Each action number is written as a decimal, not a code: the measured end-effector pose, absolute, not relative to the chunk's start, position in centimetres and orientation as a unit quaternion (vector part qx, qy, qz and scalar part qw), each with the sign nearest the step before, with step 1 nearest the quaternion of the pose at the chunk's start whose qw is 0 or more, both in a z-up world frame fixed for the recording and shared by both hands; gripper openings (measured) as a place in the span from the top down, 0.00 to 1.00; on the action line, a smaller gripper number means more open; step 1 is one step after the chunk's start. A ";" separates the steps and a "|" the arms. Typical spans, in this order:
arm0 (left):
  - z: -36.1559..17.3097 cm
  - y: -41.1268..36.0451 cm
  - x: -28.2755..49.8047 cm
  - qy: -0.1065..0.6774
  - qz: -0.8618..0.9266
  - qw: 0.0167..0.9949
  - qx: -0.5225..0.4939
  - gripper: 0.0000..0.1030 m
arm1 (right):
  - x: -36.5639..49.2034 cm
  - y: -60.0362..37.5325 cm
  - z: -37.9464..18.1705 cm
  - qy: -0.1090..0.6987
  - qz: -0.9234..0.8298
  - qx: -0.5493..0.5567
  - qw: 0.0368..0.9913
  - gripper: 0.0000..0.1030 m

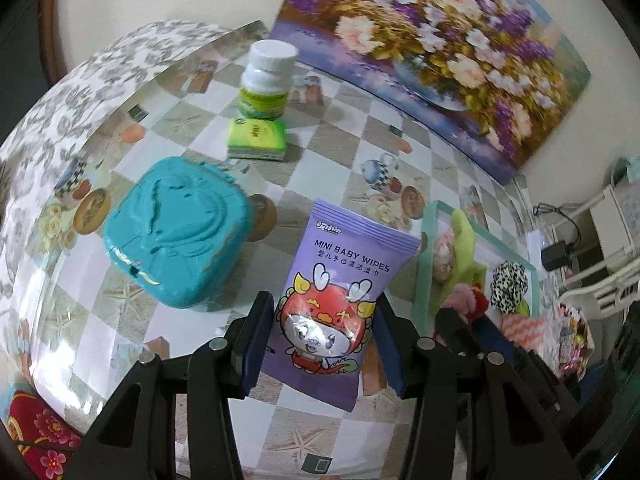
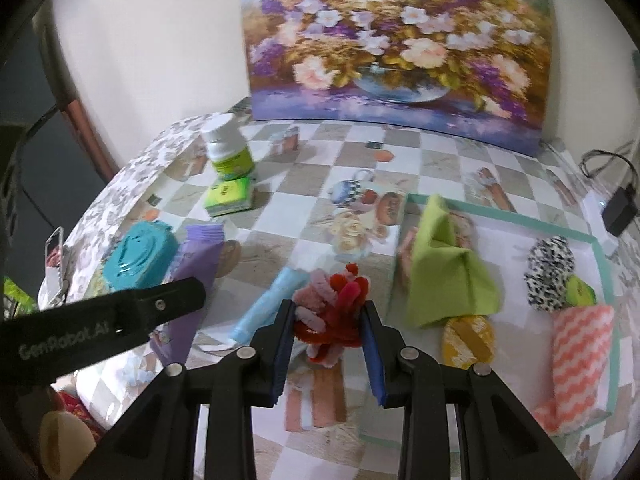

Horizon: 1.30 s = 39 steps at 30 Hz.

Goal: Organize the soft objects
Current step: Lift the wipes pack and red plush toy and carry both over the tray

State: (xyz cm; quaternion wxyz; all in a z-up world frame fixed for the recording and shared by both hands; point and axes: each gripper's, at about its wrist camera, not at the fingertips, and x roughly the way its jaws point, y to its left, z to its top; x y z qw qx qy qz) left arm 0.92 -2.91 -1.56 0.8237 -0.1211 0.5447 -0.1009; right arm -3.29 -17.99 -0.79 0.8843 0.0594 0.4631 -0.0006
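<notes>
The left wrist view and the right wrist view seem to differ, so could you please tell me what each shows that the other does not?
Only the left wrist view shows the front of the purple baby wipes pack, held between the left gripper jaws, and a white chair.

Only the right wrist view shows the light blue tube, the yellow sponge, and the fuzzy red and pink bundle clamped in the right gripper.

Both share the teal box, white bottle, green tissue pack, green cloth on the tray, and flower painting.
</notes>
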 end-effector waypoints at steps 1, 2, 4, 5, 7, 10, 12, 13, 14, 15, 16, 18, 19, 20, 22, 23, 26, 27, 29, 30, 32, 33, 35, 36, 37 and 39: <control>-1.5 -3.3 0.9 0.543 -0.105 0.825 -0.116 0.51 | -3.4 -18.5 -0.6 0.461 -0.007 0.065 0.885 0.67; -1.4 -3.6 0.8 0.542 -0.112 0.825 -0.111 0.51 | -3.6 -19.1 -0.4 0.456 -0.016 0.073 0.887 0.67; -1.3 -4.2 0.7 0.542 -0.124 0.825 -0.104 0.51 | -4.1 -20.3 0.2 0.446 -0.035 0.080 0.891 0.67; -1.3 -4.6 0.7 0.543 -0.130 0.823 -0.101 0.51 | -4.4 -20.7 0.5 0.441 -0.042 0.078 0.893 0.67; -1.4 -5.3 0.5 0.545 -0.140 0.821 -0.096 0.51 | -4.9 -21.7 1.1 0.428 -0.057 0.081 0.898 0.67; -1.2 -6.2 0.3 0.542 -0.152 0.822 -0.087 0.51 | -5.5 -23.5 1.7 0.416 -0.085 0.094 0.900 0.67; -0.9 -7.1 0.0 0.537 -0.162 0.824 -0.076 0.51 | -5.9 -24.8 2.0 0.412 -0.115 0.102 0.898 0.67; -0.8 -7.4 -0.1 0.534 -0.168 0.825 -0.073 0.51 | -6.1 -25.6 2.1 0.411 -0.129 0.108 0.896 0.67; -0.7 -7.7 -0.2 0.532 -0.172 0.826 -0.070 0.51 | -6.2 -26.2 2.0 0.412 -0.141 0.115 0.893 0.67; -0.6 -8.2 -0.4 0.530 -0.179 0.827 -0.064 0.51 | -6.4 -26.9 1.9 0.413 -0.153 0.123 0.889 0.67; -0.6 -8.5 -0.5 0.528 -0.183 0.827 -0.060 0.51 | -6.7 -27.8 1.7 0.416 -0.167 0.136 0.884 0.67; -0.5 -9.3 -0.7 0.526 -0.193 0.827 -0.051 0.51 | -7.1 -28.9 1.5 0.419 -0.182 0.150 0.877 0.67; -0.5 -9.7 -0.9 0.524 -0.199 0.827 -0.047 0.51 | -7.4 -29.6 1.2 0.422 -0.189 0.159 0.872 0.67; -0.6 -10.2 -1.0 0.523 -0.205 0.827 -0.042 0.51 | -7.5 -30.3 0.9 0.426 -0.196 0.169 0.867 0.67; -0.6 -11.1 -1.3 0.519 -0.213 0.827 -0.029 0.51 | -7.9 -31.3 0.3 0.434 -0.209 0.186 0.856 0.67; -0.6 -11.7 -1.5 0.517 -0.220 0.827 -0.021 0.51 | -8.1 -31.8 0.0 0.436 -0.212 0.193 0.853 0.67; -0.8 -13.2 -2.0 0.512 -0.240 0.824 -0.003 0.51 | -8.7 -33.0 -1.0 0.449 -0.228 0.211 0.838 0.67; -0.9 -13.7 -2.2 0.511 -0.246 0.823 0.003 0.51 | -8.9 -33.2 -1.3 0.452 -0.231 0.215 0.834 0.67; -1.2 -14.7 -2.7 0.511 -0.261 0.819 0.017 0.51 | -9.1 -33.8 -2.2 0.467 -0.237 0.224 0.822 0.67; -1.4 -15.2 -2.8 0.512 -0.268 0.816 0.023 0.51 | -9.1 -33.9 -2.5 0.471 -0.237 0.226 0.819 0.67; -1.9 -16.2 -3.2 0.516 -0.281 0.808 0.037 0.51 | -9.1 -34.1 -3.2 0.483 -0.235 0.233 0.811 0.67; -2.1 -16.6 -3.4 0.517 -0.286 0.806 0.041 0.51 | -9.0 -34.1 -3.5 0.489 -0.234 0.233 0.807 0.67; -2.5 -17.5 -3.6 0.520 -0.297 0.800 0.050 0.51 | -9.1 -33.9 -3.8 0.494 -0.231 0.233 0.805 0.66; -2.7 -17.8 -3.7 0.520 -0.299 0.798 0.053 0.51 | -9.1 -33.9 -3.9 0.496 -0.230 0.232 0.804 0.66; -2.9 -18.1 -3.8 0.522 -0.303 0.795 0.055 0.51 | -8.9 -33.8 -4.0 0.497 -0.230 0.231 0.804 0.66; -3.2 -18.2 -3.6 0.526 -0.306 0.792 0.052 0.51 | -8.9 -33.9 -4.0 0.498 -0.231 0.232 0.803 0.66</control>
